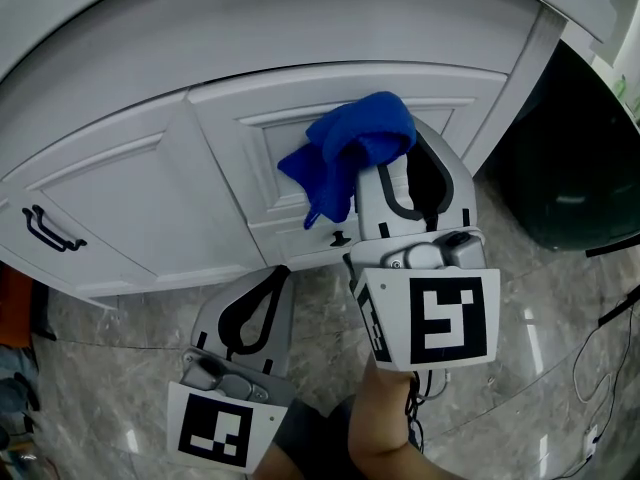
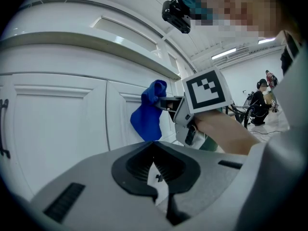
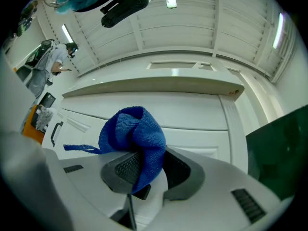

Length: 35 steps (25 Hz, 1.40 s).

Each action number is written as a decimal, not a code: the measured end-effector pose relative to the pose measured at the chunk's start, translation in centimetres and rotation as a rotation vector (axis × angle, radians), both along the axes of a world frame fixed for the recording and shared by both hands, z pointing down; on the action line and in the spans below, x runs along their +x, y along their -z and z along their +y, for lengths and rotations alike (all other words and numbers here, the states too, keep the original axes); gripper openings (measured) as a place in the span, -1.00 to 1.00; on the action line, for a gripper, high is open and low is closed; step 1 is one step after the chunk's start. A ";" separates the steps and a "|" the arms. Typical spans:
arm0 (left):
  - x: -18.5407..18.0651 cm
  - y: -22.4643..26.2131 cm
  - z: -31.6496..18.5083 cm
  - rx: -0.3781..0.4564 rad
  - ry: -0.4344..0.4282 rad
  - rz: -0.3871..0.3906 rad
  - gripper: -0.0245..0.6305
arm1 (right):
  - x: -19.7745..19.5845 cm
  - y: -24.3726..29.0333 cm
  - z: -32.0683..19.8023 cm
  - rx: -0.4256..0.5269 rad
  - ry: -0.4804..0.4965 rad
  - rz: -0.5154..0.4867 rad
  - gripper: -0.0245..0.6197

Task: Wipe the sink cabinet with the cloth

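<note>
A blue cloth [image 1: 352, 146] is bunched between the fingers of my right gripper [image 1: 398, 168], which is shut on it. The cloth is held up at the recessed panel of the white sink cabinet [image 1: 150, 183], and a loose corner hangs down; whether it touches the panel I cannot tell. In the right gripper view the cloth [image 3: 134, 138] bulges over the right gripper [image 3: 144, 170] and faces the cabinet front [image 3: 202, 114]. My left gripper [image 1: 272, 286] is lower and nearer the floor, shut with nothing in it. From the left gripper view, the left gripper [image 2: 156, 170] looks past the cloth [image 2: 147, 117].
A black handle [image 1: 50, 230] sits on the left door and a small black knob [image 1: 340, 238] below the cloth. A dark green bin [image 1: 570, 168] stands right of the cabinet. Marble floor [image 1: 120, 368] lies below, with cables [image 1: 600, 388] at the right. People [image 2: 262, 97] stand far back.
</note>
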State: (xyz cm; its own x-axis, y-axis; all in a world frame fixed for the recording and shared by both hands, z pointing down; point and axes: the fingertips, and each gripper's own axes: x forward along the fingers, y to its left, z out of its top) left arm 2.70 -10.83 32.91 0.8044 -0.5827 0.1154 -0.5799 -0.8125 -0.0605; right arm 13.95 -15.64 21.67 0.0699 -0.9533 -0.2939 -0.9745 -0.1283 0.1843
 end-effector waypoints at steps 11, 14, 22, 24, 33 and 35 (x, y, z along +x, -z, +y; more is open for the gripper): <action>0.9 -0.3 0.0 0.000 -0.013 -0.004 -0.93 | 3.7 -1.3 0.4 -0.004 -0.071 -0.011 -0.57; 1.1 -0.3 0.1 0.004 -0.018 -0.008 -0.93 | 3.8 -1.3 0.4 -0.016 -0.083 0.008 -0.57; 1.6 -0.3 0.3 0.004 -0.020 -0.017 -0.93 | 6.4 -2.0 1.1 -0.022 -0.163 -0.024 -0.57; 1.7 -0.3 0.3 0.005 -0.021 -0.018 -0.93 | 7.2 -2.3 1.3 -0.018 -0.182 -0.045 -0.57; 2.4 -0.6 0.3 0.001 -0.031 -0.020 -0.93 | 8.5 -2.4 1.8 -0.004 -0.222 -0.057 -0.57; 2.5 -0.7 0.2 0.000 -0.031 -0.021 -0.93 | 8.5 -2.4 1.8 0.002 -0.222 -0.057 -0.57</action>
